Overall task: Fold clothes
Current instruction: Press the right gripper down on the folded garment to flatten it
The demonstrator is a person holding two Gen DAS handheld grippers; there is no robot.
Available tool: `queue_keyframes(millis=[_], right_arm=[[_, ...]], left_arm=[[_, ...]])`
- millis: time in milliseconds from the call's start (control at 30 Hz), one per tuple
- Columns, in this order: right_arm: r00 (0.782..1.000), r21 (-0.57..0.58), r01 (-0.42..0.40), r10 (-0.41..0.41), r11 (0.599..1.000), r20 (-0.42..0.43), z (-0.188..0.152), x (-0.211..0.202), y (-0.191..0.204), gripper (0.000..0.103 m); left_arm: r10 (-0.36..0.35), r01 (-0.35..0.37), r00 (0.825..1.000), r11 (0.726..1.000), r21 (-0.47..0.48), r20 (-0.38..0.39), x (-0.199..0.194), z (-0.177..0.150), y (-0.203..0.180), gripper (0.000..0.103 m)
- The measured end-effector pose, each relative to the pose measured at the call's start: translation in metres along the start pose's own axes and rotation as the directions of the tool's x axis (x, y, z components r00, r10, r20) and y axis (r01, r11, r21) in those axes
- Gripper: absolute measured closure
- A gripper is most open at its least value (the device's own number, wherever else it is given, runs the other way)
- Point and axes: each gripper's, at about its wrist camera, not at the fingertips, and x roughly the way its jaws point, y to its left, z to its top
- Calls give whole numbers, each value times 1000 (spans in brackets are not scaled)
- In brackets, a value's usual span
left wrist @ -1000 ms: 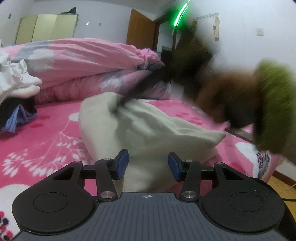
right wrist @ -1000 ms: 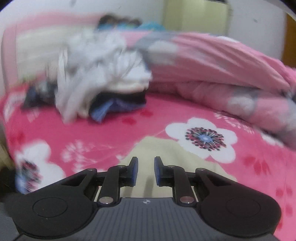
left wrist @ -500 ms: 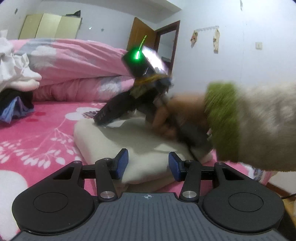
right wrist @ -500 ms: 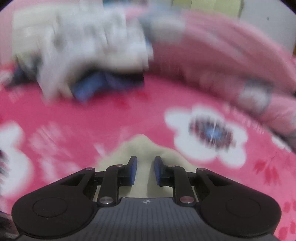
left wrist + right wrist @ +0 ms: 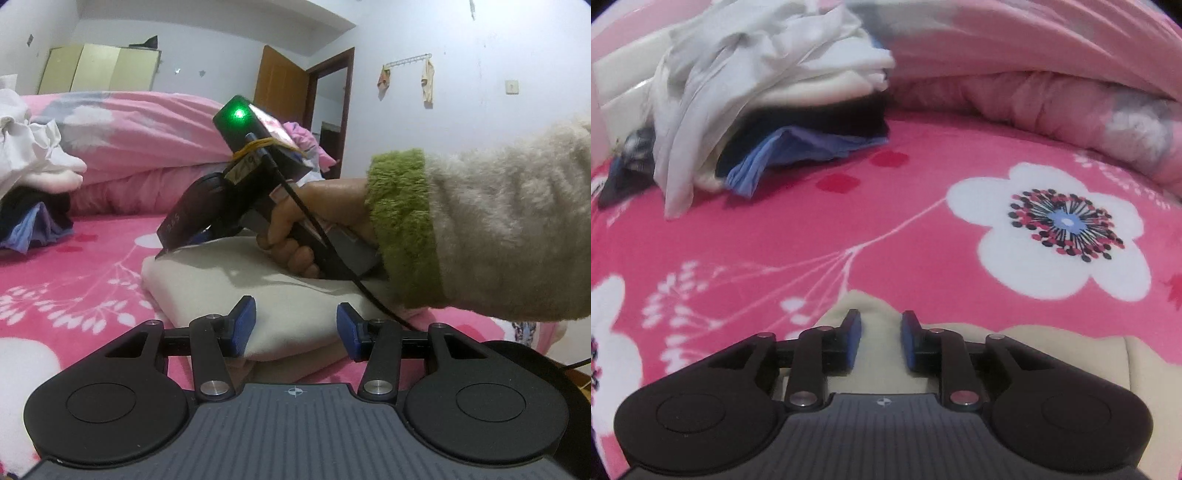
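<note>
A folded cream garment (image 5: pixel 229 280) lies flat on the pink floral bed sheet (image 5: pixel 74 280). My left gripper (image 5: pixel 295 328) stands open at the garment's near edge, and the cloth between its blue pads is not pinched. A hand in a green-cuffed fuzzy sleeve (image 5: pixel 480 221) holds my right gripper (image 5: pixel 881 339) low over the garment's far left corner. Its jaws are opening. A ridge of the cream garment (image 5: pixel 875 317) lies between the pads, and they no longer press it.
A heap of white, black and blue clothes (image 5: pixel 757 92) sits at the bed's far left, also seen as the clothes heap (image 5: pixel 33 184). A rolled pink quilt (image 5: pixel 147 129) lines the back. The bed's edge and the floor (image 5: pixel 580 376) lie to the right.
The right gripper swung down to the left with the raised cloth, and the garment now lies flat and folded. Its jaws have widened. The left gripper has barely moved.
</note>
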Motion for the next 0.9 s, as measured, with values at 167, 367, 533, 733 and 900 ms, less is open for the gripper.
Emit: queue_keyframes(millis=[167,367,533,733,900], right_arm=[[995,-41,57,-53,998,88,2,-56,13,76],[998,-258,-64,56,964,-38,-25,-86,53,77],[1000,-313,0,-10,950,-30,-46,-70,61,76],[997,-409,-52,21,911,-79,-44,-104,83,79],[992,-327,-73,36,942,-119,-58,-82,67,84]], left_arm=[[-19,19,1000,1000,-24,-7,-6,2,1,55],[7,-7,999,1000,3,-37,-4,3,-3,55],[2,-3,999,1000,-21,-46,-5,6,-3,55],[15,-13,998,999,39,-56,-8,3,-11,55],[14,-9,998,997,79,-64,-15,3,-15,54]])
